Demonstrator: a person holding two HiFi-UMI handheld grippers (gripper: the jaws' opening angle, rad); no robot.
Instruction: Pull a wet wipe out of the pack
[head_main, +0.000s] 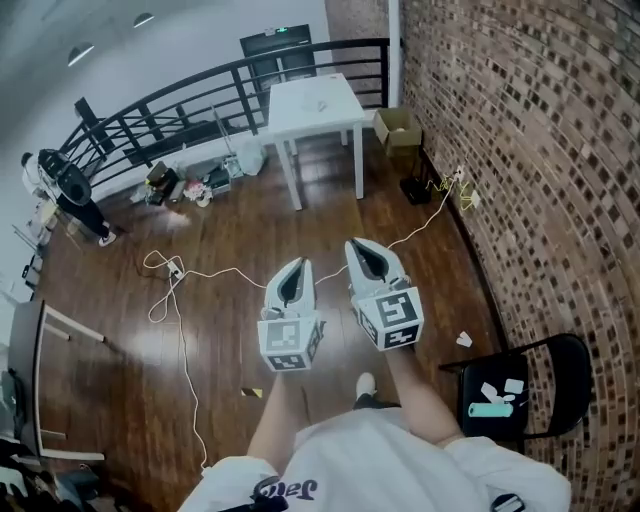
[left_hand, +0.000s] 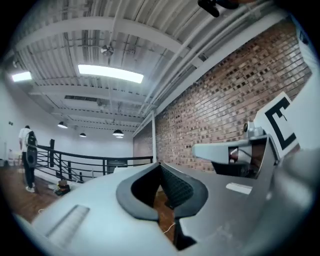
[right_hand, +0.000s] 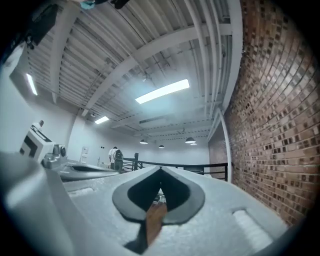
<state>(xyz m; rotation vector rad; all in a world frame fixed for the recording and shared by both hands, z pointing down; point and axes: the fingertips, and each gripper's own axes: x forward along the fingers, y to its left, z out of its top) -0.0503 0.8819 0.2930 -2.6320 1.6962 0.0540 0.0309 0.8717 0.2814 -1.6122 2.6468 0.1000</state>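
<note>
No wipe pack can be picked out for certain. The likeliest place is the white surface (head_main: 300, 118) at 12 o'clock, well apart from the person, where a small pale thing (head_main: 320, 104) lies, too small to name.

Such a pack is probably light, soft and slick, so it would slide or lift with the pull. The wipe itself would be limp, damp and easy to tear. One claw had best pin the pack's body while the other pinches the loose fold at the opening.

The left claw (head_main: 297, 264) and the right claw (head_main: 358, 245) are held side by side over the wooden floor. Each has its tips pressed together with nothing between them.

A white cable (head_main: 185, 330) loops over the floor from 9 o'clock, with another strand toward 2 o'clock, and could catch a foot. A cardboard box (head_main: 397, 127) sits at 1 o'clock beside the brick wall (head_main: 540, 150). A black chair (head_main: 565, 362) at 4 o'clock carries a teal roll (head_main: 490, 409) and white scraps. A railing (head_main: 200, 95) runs behind at 11 o'clock.
</note>
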